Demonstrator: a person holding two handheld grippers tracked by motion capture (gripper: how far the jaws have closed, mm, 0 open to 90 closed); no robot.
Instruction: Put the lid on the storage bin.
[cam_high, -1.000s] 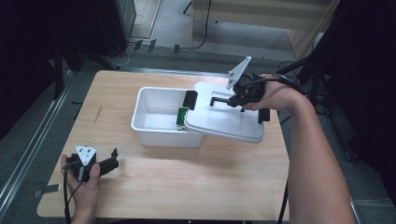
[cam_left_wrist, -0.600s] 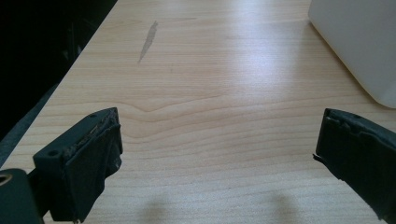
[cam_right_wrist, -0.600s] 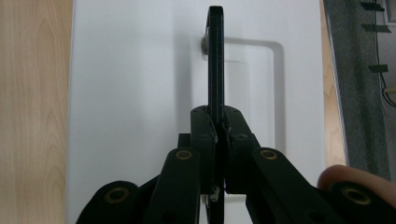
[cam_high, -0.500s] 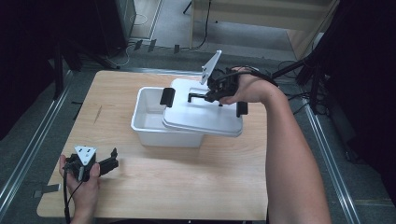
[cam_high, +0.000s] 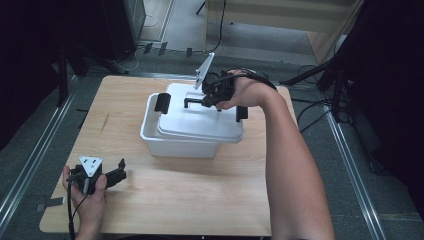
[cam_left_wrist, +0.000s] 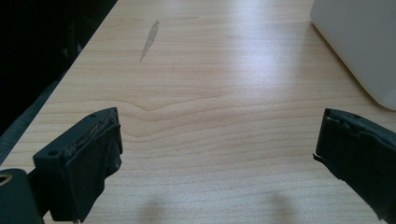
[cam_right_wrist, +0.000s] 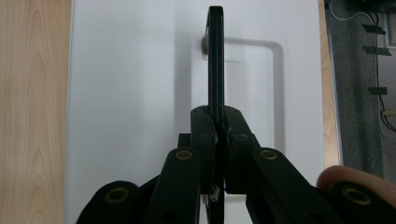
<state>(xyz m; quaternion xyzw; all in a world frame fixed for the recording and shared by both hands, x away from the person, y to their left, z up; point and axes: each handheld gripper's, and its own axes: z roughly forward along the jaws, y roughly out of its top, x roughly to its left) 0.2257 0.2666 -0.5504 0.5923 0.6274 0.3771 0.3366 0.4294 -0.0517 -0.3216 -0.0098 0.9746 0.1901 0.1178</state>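
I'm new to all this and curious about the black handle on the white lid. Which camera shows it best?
The right gripper view: the lid handle stands edge-on, pinched between the right tongs. The high view shows the handle small, partly behind those tongs. The left gripper view shows the white bin, with the left tongs open.

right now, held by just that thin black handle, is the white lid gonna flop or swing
Probably stiff: the white lid looks like flat, rigid plastic. It may pivot, since the right gripper pinches only the narrow black handle. Likely light for its size, and its smooth surface could slide across the white bin.
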